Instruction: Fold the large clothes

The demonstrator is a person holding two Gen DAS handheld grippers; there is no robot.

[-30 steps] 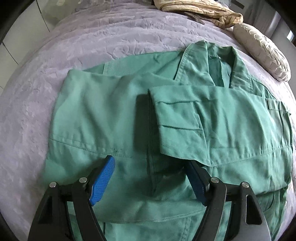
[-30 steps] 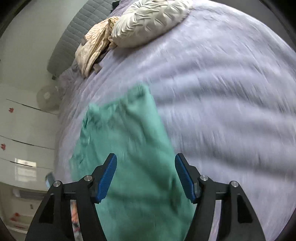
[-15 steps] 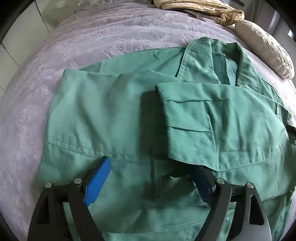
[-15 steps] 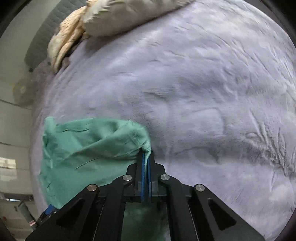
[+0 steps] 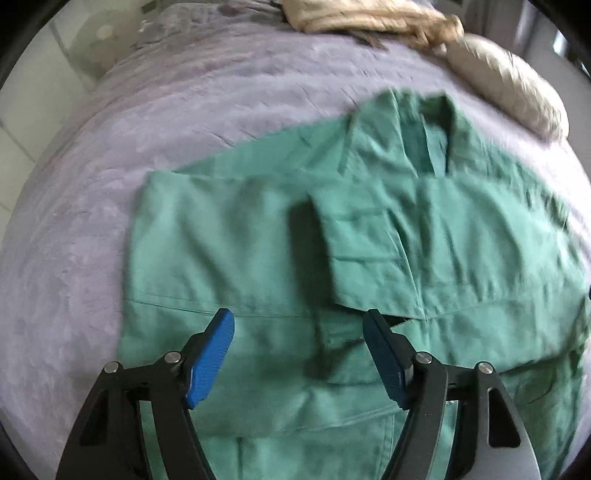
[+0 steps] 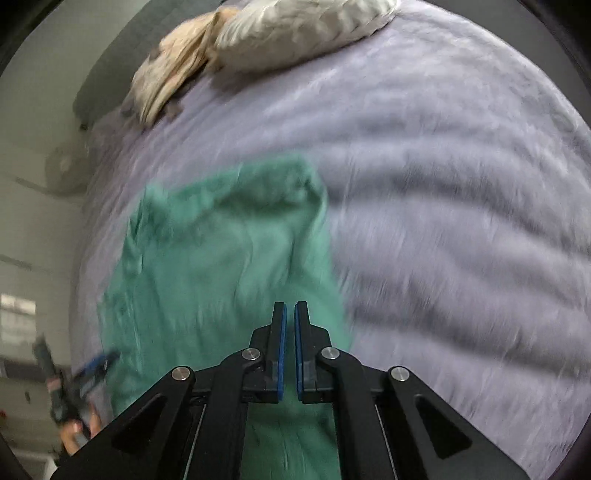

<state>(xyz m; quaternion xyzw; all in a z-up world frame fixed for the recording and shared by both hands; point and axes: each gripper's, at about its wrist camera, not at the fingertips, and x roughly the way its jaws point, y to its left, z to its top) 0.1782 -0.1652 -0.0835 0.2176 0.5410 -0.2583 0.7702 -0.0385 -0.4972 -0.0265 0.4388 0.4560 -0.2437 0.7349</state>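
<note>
No legible text or labels

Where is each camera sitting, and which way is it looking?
Left wrist: sits on the left gripper, looking along its spread blue fingers across the green shirt toward its collar; only the gripper shows.
Right wrist: sits on the right gripper, fingers nearly together with a slit between, above the shirt's edge, facing the pillow; the person's hand shows at lower left.
Shared: the shirt, pillow, beige blanket and purple bedspread.

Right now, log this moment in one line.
left tool: open above green jacket | right tool: nearly shut, gripping nothing | jacket: on purple bedspread
</note>
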